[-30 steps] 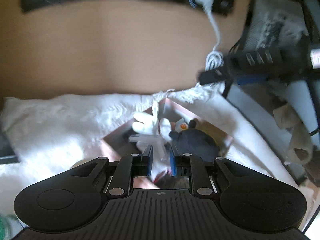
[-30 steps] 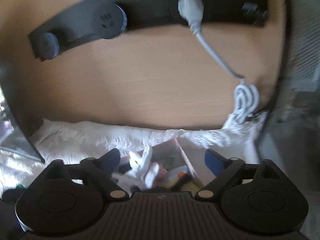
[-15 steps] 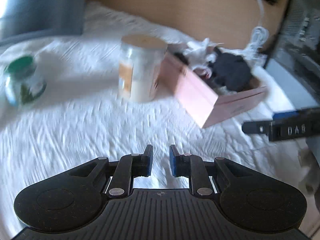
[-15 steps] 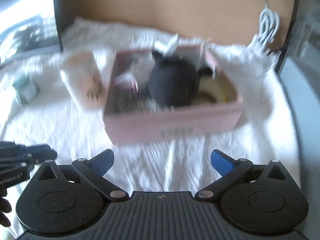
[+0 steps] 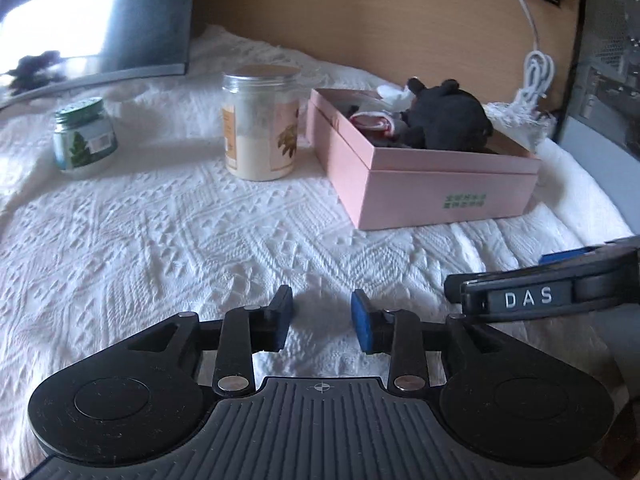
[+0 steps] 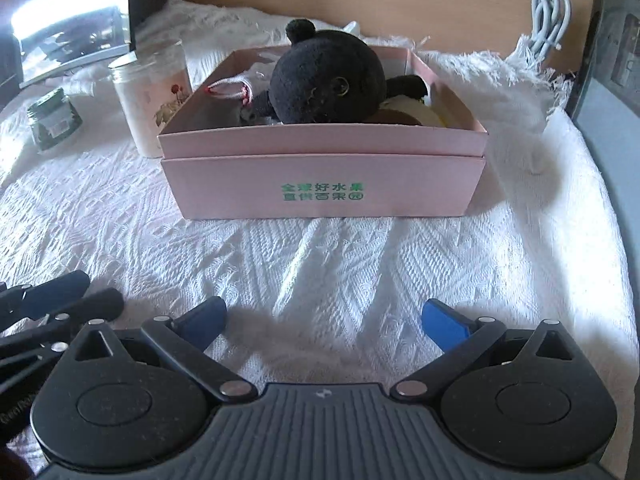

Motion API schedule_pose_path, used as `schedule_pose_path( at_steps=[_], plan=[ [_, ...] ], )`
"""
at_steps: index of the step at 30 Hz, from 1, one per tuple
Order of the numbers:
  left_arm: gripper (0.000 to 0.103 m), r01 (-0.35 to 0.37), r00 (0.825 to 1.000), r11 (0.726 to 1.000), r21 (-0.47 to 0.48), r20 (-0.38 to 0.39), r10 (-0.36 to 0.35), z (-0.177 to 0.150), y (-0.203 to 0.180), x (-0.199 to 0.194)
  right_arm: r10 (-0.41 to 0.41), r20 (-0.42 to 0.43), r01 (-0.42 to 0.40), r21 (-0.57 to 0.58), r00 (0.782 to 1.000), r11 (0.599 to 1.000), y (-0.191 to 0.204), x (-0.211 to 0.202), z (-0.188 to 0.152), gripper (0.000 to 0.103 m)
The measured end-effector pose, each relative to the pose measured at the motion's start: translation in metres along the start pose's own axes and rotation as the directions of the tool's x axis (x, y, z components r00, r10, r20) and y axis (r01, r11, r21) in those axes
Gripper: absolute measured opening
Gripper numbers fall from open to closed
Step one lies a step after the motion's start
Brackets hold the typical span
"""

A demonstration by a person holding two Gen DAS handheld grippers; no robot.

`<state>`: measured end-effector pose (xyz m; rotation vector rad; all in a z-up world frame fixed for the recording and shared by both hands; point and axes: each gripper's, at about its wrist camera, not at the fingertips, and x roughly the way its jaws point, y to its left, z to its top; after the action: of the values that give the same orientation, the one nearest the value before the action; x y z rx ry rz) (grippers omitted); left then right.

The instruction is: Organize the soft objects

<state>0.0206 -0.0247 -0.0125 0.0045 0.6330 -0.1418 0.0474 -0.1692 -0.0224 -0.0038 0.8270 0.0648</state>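
A pink box (image 6: pixel 320 184) stands on the white textured cloth (image 6: pixel 360 264). In it lie a black plush toy (image 6: pixel 326 80), a white and red soft item (image 6: pixel 230 88) and a yellowish one (image 6: pixel 416 114). The box also shows in the left wrist view (image 5: pixel 432 184), with the black plush (image 5: pixel 444 120) and white soft items (image 5: pixel 394 94) inside. My left gripper (image 5: pixel 321 322) is open and empty, low over the cloth, well short of the box. My right gripper (image 6: pixel 322 318) is wide open and empty, in front of the box.
A tall jar of white powder (image 5: pixel 260 120) stands left of the box, and a small green-lidded jar (image 5: pixel 84 136) farther left. A dark monitor (image 5: pixel 100 20) is at the back left. A white cable (image 5: pixel 536 76) hangs on the wooden wall. A dark case (image 5: pixel 612 60) is on the right.
Both grippers have pulled back from over the box to low over the cloth. The left gripper, shut on a white soft toy a second ago, is now open and empty.
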Motion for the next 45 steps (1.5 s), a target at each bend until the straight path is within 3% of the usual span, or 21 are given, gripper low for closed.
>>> schedule_pose_path(
  at_steps=[8, 19, 45],
  plan=[
    [0.036, -0.086, 0.996, 0.996, 0.037, 0.016, 0.086, -0.002, -0.017, 0.002, 0.033, 0.077, -0.031, -0.033, 0.996, 0.999, -0.002, -0.009, -0.015, 0.103],
    [0.036, -0.075, 0.997, 0.997, -0.001, 0.023, 0.075, -0.005, -0.013, 0.000, 0.010, 0.147, -0.009, -0.010, 0.989, 1.000, 0.000, -0.013, -0.026, 0.103],
    [0.035, -0.072, 0.997, 0.997, -0.006, 0.023, 0.072, -0.004, -0.012, -0.001, 0.011, 0.146, -0.010, -0.010, 0.989, 1.000, -0.001, -0.013, -0.026, 0.103]
  ],
)
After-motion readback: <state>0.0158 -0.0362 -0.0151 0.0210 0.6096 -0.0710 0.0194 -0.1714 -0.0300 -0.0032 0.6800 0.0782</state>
